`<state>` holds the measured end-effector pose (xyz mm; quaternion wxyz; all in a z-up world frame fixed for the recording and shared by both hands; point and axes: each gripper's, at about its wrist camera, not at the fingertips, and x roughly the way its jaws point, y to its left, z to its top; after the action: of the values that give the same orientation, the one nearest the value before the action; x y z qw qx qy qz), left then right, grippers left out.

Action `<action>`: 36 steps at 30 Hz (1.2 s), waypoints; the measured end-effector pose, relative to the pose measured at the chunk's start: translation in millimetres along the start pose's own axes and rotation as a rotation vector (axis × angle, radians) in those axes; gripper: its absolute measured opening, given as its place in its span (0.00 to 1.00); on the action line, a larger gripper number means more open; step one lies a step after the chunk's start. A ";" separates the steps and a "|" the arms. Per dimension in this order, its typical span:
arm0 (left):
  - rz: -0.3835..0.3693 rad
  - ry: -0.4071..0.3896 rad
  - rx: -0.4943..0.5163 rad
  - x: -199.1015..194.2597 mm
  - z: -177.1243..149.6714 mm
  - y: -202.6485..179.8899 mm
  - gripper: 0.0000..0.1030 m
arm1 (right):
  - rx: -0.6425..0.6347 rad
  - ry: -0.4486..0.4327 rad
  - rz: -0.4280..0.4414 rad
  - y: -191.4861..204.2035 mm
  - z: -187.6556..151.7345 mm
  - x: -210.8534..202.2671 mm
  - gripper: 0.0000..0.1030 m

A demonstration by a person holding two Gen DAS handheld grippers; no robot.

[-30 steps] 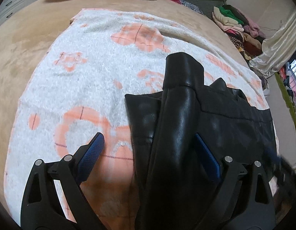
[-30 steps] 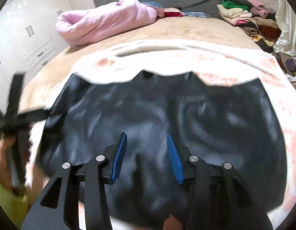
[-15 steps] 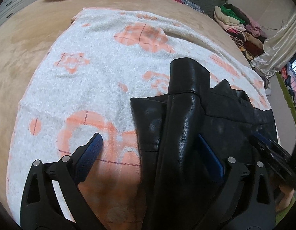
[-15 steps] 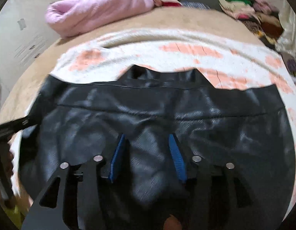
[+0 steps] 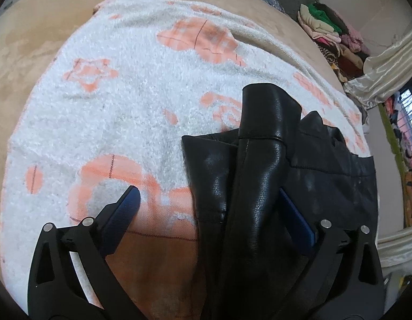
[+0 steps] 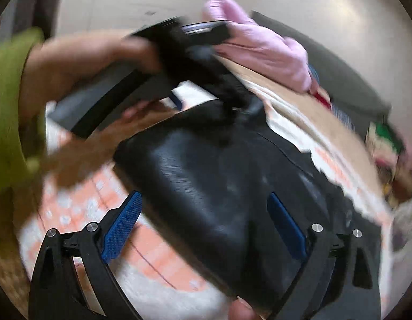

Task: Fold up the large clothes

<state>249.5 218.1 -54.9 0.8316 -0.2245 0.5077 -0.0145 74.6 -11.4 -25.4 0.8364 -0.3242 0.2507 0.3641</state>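
A black leather jacket (image 5: 326, 181) lies on a white towel blanket with orange shapes (image 5: 126, 106). One sleeve (image 5: 259, 186) is folded up along its left side. My left gripper (image 5: 206, 192) hangs over that sleeve. Its jaws are opening wide, with the sleeve between them and no pad pressing on it. In the blurred, tilted right wrist view my right gripper (image 6: 203, 196) hovers over the jacket (image 6: 206, 173). Its jaws are also opening and grip nothing. A hand (image 6: 72, 66) in a green sleeve (image 6: 8, 93) holds the left gripper's black body at the upper left.
The blanket is spread on a bed with a brown cover (image 5: 32, 40). A pink quilt (image 6: 259, 45) is bunched at the head of the bed. Beyond the bed's right side are a pile of folded clothes (image 5: 326, 26) and a pale curtain (image 5: 379, 74).
The right gripper has swung left and rolled, and its jaws have spread wide. It has left the right edge of the left wrist view. The left gripper has shifted slightly over the sleeve.
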 end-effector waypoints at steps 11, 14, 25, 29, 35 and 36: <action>-0.041 0.021 -0.040 3.6 -2.2 6.7 0.92 | -0.193 -0.042 -0.171 39.7 6.0 22.6 0.36; -0.050 0.019 -0.056 1.5 -3.7 5.3 0.92 | -0.157 -0.084 -0.186 40.1 5.9 9.3 0.28; -0.167 -0.044 -0.063 -26.9 -13.9 -24.7 0.33 | -0.007 -0.136 -0.112 11.3 11.3 -17.1 0.22; -0.162 -0.101 -0.029 -50.2 -15.6 -51.9 0.29 | -0.002 -0.179 -0.119 2.2 9.6 -37.1 0.21; -0.132 -0.169 0.082 -83.8 -12.6 -113.4 0.29 | 0.064 -0.231 -0.139 -18.7 2.6 -69.2 0.20; -0.127 -0.174 0.098 -87.6 -12.5 -123.4 0.29 | 0.080 -0.240 -0.140 -24.7 0.3 -75.9 0.20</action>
<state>221.6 124.7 61.6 0.8799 -0.2156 0.4172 -0.0724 47.5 -58.0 33.4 0.8959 -0.2613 0.1399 0.3309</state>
